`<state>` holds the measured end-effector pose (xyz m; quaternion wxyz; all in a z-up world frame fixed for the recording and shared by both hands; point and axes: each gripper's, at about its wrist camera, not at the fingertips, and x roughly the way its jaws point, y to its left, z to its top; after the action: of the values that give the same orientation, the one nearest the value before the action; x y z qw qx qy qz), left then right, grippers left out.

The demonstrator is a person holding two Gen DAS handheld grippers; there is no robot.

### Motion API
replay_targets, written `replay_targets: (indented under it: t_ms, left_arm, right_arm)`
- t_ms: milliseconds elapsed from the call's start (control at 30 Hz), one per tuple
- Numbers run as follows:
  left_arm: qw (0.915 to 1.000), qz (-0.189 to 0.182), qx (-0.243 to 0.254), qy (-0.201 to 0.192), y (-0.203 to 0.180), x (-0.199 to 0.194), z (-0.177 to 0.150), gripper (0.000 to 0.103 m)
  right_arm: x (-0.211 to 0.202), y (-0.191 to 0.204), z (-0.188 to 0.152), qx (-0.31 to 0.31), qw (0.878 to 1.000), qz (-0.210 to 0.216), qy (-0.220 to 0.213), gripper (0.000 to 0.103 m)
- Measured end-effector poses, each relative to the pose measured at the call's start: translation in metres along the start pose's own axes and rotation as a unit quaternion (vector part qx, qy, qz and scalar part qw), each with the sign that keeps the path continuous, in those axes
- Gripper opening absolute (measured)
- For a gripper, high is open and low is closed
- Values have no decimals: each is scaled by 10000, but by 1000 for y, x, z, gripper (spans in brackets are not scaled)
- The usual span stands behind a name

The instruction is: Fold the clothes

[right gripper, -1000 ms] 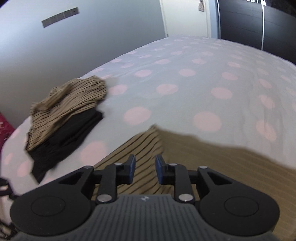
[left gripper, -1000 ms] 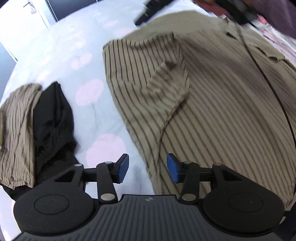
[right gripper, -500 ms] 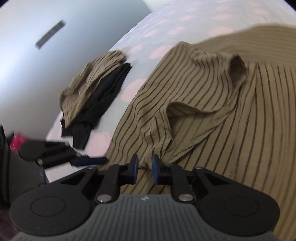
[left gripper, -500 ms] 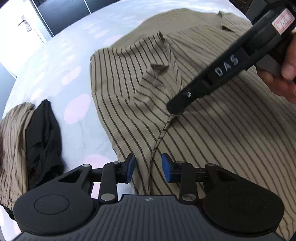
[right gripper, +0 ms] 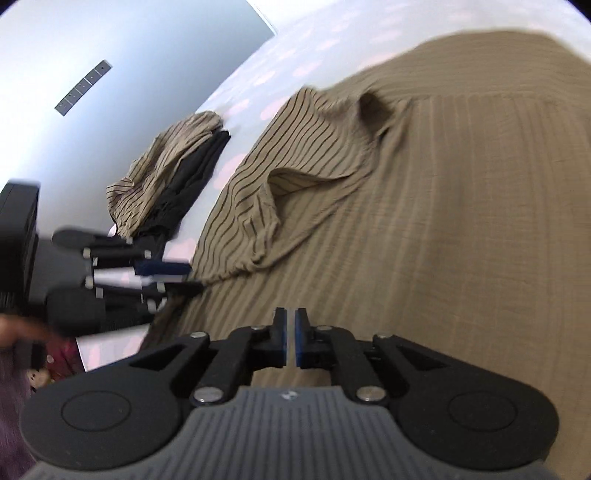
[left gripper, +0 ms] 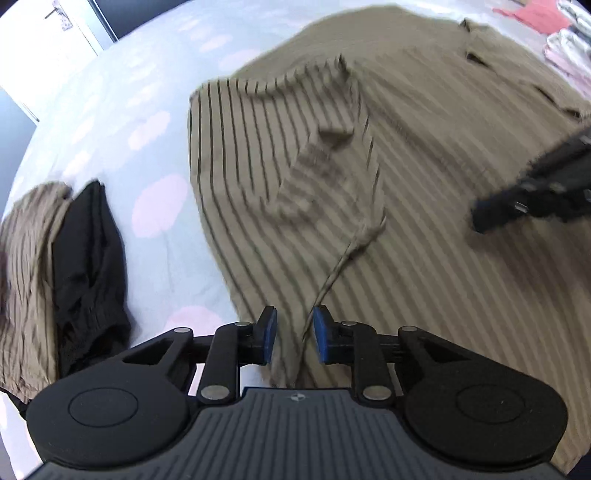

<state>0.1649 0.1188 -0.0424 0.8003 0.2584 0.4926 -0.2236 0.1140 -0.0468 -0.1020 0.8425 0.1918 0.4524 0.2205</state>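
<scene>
A: Striped tan shirt (left gripper: 424, 206)?
B: Spread over the bed (left gripper: 122, 110), filling the centre and right of the left wrist frame; in the right wrist frame (right gripper: 424, 206), taking up the centre and right too. One sleeve (left gripper: 325, 162) folded back across the body, its hem running down to the lower centre.

A: Left claw (left gripper: 294, 335)?
B: Parted, blue pads either side of the sleeve hem at bottom centre, no squeeze on the cloth. Seen again at mid left of the right wrist frame (right gripper: 162, 275), fingertips right at the shirt's edge.

A: Right claw (right gripper: 290, 338)?
B: Drawn nearly together, only a thin slit of light between the pads, nothing pinched. Hovered over the shirt body at lower centre. From the other camera, just a dark blurred tip at the right edge (left gripper: 532, 192), above the cloth; touching or not, hard to say.

A: Anything else around?
B: Pile of clothes at lower left (left gripper: 55, 273), one striped tan piece against a black one, apart from the shirt on the dotted sheet. Same pile at mid left in the right wrist frame (right gripper: 170, 173). Pink and red fabrics (left gripper: 554, 33) at upper right.
</scene>
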Motion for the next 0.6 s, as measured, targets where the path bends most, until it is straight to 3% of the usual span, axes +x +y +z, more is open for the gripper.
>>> replay_targets:
  t_ms: [133,433,600]
  left_arm:
    - [9994,-109,-113,-313,-20,-20,24,21]
    - [9938,-590,290,-900,-105,-42,76,28]
    - [9900,-1008,235,-956,-142,-35,105,28]
  right_arm:
    - [-55,-14,-27,-271,9993,-261,-49,21]
    - [-169,-51,-86,-876,9865,-1355,273,26]
    - [-212,-83,-105,-994,9754,-1923,423,28]
